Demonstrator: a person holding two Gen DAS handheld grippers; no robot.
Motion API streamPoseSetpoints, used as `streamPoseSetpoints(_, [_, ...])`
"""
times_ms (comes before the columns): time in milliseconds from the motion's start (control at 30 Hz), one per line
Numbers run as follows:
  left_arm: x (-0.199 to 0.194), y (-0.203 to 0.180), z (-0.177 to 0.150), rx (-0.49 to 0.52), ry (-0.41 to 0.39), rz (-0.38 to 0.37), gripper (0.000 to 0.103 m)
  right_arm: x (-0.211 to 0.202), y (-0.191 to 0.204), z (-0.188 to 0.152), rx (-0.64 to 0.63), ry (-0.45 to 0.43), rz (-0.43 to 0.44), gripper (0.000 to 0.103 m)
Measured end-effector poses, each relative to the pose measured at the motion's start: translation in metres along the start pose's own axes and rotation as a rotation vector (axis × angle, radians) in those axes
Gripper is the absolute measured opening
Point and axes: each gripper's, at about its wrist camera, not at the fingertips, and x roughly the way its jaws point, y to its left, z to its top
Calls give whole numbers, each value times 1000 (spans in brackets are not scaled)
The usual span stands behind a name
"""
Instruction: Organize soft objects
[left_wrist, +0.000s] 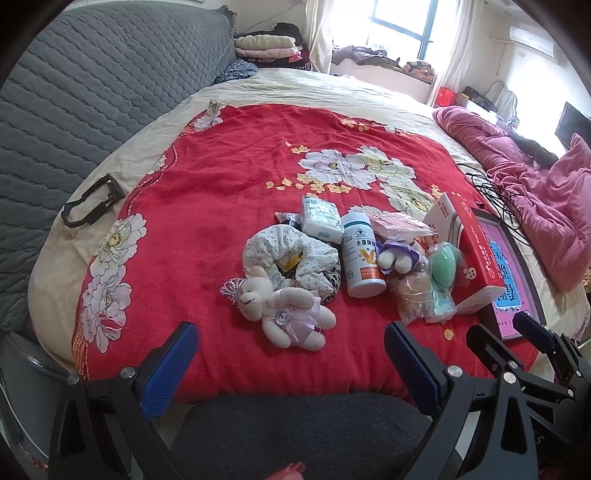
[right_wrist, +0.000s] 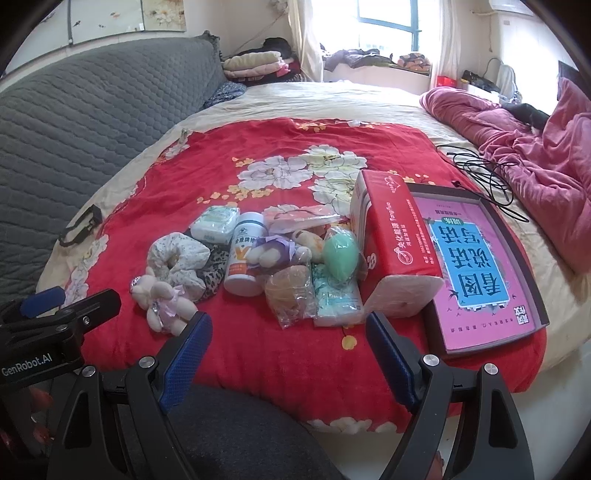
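Both grippers' fingers apart, empty. Plush bear (left_wrist: 284, 310) just ahead of left gripper (left_wrist: 291, 354); pill bottle (left_wrist: 362, 254) probably topples if bumped.

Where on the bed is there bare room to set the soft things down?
The red blanket is bare between the black clip and the floral scrunchie, and beyond the pile toward the window. It is crowded from the plush bunny and white bottle across to the red tissue pack.
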Motion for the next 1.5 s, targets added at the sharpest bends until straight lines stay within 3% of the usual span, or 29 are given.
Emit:
streamPoseSetpoints(633, [10, 4, 0, -10, 20, -18, 101, 8, 2, 0, -2, 19, -4, 86])
streamPoseSetpoints(967, [29, 37, 3, -69, 55, -24, 101, 25, -2, 0, 1, 51, -7, 86])
streamPoseSetpoints(1167, [54, 53, 4, -80, 115, -50, 101, 37, -3, 0, -2, 77, -7, 86])
streamPoseSetpoints(1233, [64, 58, 6, -83, 137, -51, 98, 41, -3, 0, 0, 88, -3, 86])
streamPoseSetpoints(1300, [73, 62, 8, -117, 171, -88, 89, 46, -4, 0, 13, 102, 4, 86])
streamPoseSetpoints(1433, [85, 62, 9, -177, 202, -143, 85, 55, -6, 0, 24, 120, -10, 86])
streamPoseSetpoints(1500, [92, 62, 8, -222, 222, -166, 77, 58, -5, 1, 25, 127, -11, 86])
